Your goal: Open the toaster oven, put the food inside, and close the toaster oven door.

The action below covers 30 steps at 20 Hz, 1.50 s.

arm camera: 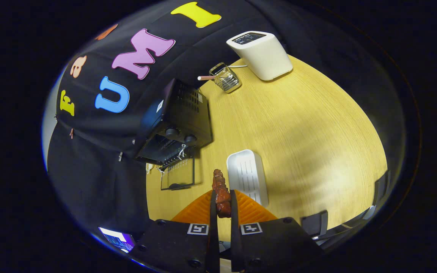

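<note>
At the lower centre of the frame, the tool [223, 206] is closed on the food [221, 193], a reddish-brown piece pinched between both fingers and standing out beyond their tips. The toaster oven [175, 123] sits at centre left on the tabletop [309, 125], its door [178, 173] already folded down and the cavity exposed. A white tray [247, 176] lies just right of the food, and an orange ridged mat [252, 212] shows beneath the fingers. A white toaster [261, 54] and a glass holder [225, 77] stand at the upper centre, well apart. The step in hand is judged to be the carry: the food should travel level above the lowered door, enter the cavity squarely, and be released only once resting on the rack.
</note>
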### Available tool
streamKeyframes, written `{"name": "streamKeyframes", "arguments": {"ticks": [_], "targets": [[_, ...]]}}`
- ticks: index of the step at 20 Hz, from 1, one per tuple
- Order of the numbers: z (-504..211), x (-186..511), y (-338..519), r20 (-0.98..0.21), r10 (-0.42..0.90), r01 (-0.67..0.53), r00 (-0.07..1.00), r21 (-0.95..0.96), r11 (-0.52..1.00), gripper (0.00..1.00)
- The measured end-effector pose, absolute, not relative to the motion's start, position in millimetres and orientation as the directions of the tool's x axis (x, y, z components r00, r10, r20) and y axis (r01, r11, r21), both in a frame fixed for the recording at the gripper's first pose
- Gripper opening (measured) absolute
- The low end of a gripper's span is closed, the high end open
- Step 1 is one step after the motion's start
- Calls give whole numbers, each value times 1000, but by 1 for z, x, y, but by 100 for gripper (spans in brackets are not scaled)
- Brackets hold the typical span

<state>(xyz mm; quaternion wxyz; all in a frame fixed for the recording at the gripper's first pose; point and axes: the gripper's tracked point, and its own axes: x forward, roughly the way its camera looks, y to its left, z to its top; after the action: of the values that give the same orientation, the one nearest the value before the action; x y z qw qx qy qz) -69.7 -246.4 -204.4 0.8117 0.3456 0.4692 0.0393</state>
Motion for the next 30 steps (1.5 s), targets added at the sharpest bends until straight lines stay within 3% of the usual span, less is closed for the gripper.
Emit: {"name": "streamKeyframes", "arguments": {"ticks": [17,30], "targets": [[-176,-67,-66,-650,415,268,637,691,672,16],[-179,-7,12,-573,448,266,687,771,579,16]]}}
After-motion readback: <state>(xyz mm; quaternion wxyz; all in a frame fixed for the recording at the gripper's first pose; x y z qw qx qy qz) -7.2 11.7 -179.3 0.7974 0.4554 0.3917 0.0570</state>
